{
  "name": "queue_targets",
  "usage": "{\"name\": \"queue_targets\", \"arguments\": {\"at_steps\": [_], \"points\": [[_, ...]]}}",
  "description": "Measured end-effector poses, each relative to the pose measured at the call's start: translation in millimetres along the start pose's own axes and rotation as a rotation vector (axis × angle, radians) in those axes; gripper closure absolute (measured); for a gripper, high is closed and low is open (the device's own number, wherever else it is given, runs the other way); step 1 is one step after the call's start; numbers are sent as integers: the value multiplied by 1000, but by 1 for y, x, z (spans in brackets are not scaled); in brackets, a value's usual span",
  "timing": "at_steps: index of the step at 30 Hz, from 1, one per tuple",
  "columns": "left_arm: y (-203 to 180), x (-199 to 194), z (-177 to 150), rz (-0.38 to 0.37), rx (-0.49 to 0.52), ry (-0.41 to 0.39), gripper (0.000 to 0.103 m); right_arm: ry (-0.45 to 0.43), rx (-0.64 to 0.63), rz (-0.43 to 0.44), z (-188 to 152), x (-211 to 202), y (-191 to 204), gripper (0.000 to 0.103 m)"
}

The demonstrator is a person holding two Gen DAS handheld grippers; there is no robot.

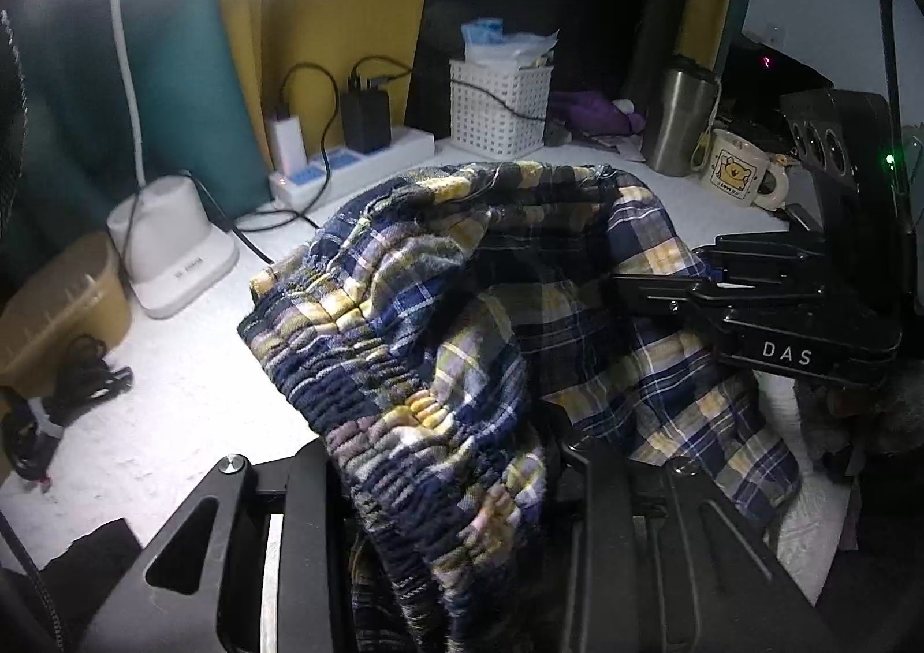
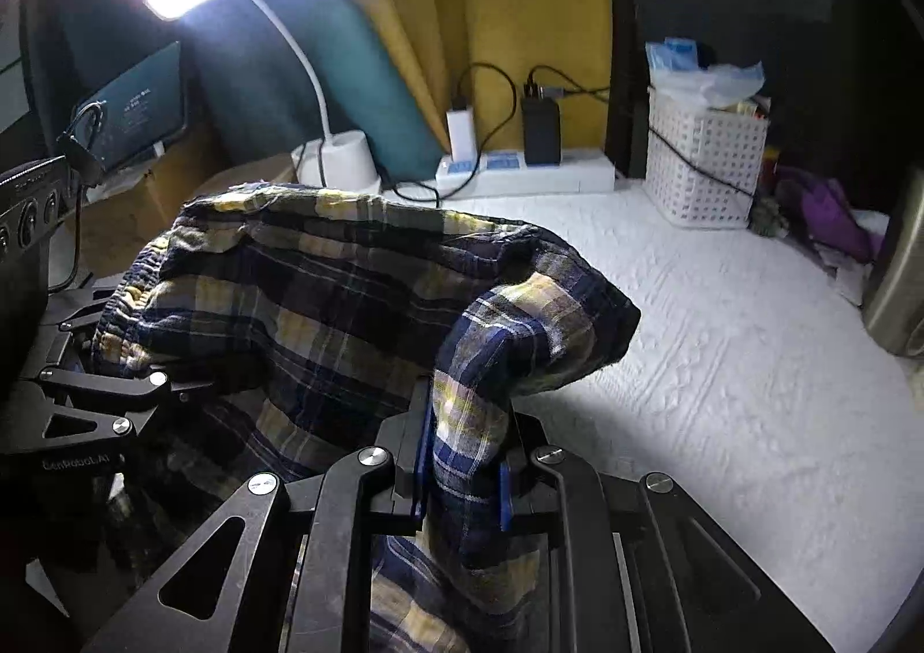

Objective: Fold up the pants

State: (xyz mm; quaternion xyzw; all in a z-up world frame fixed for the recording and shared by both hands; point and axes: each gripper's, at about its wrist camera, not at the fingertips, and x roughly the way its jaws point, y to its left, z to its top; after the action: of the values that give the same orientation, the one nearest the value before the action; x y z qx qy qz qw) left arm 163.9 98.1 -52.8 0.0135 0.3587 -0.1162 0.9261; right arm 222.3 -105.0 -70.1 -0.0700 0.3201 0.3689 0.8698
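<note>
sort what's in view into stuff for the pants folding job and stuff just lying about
For the job:
plaid pants
left gripper, shut on the pants
right gripper, shut on the pants

Just lying about:
desk lamp
power strip
white basket
steel tumbler
bear mug

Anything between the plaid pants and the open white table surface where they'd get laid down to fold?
Nothing visible. Both grippers, left and right, grip the plaid pants. The white table to their right is bare; the basket and power strip sit at the back edge.
</note>
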Motion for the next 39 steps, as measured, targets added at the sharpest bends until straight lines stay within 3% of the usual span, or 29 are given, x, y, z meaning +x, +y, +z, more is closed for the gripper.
{"name": "queue_targets", "arguments": {"at_steps": [28, 39], "points": [[-41, -107, -8, 45, 73, -198, 70, -180, -66, -34, -7, -122, 50, 86], [-53, -142, -18, 113, 98, -274, 70, -248, -105, -34, -12, -163, 71, 86]]}}
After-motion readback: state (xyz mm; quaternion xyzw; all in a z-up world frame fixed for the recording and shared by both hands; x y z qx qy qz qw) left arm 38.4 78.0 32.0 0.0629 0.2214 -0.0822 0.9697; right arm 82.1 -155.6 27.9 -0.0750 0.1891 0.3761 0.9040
